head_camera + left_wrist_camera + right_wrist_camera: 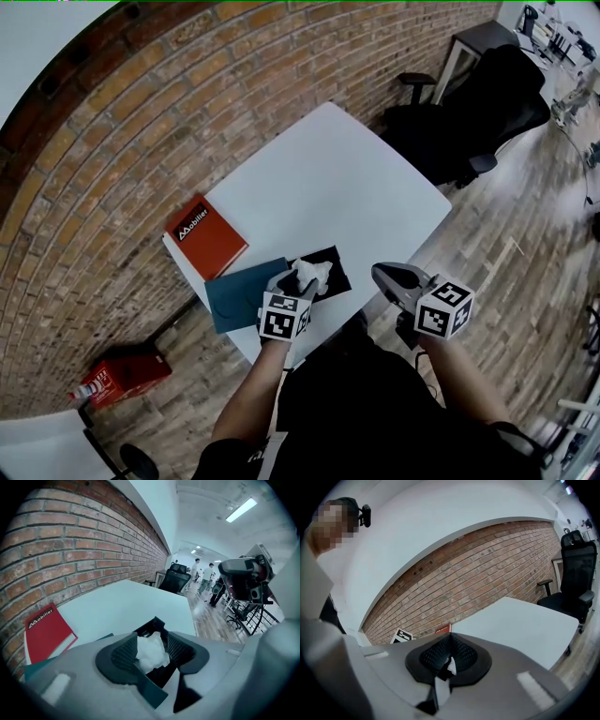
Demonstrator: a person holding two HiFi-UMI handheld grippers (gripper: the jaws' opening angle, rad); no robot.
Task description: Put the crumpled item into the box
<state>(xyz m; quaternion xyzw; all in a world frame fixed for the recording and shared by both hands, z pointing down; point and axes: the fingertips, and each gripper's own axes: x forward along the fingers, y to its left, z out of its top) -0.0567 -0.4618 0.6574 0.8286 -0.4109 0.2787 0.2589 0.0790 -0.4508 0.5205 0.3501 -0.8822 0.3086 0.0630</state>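
The left gripper [151, 651] stands open, with the crumpled paper [151, 652] between its jaws, over the black box [154, 623] at the 6 o'clock edge of the table [337, 178]. The right gripper [449, 656] is closed, at 3 o'clock from the box. Free tabletop stretches toward 12 o'clock.

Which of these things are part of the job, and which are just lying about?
Part of the job: crumpled white paper ball; open black box; left gripper, jaws open around the ball.
Just lying about: red booklet; dark teal flat cover; black office chair; red carton on the floor; right gripper, shut, held aside.
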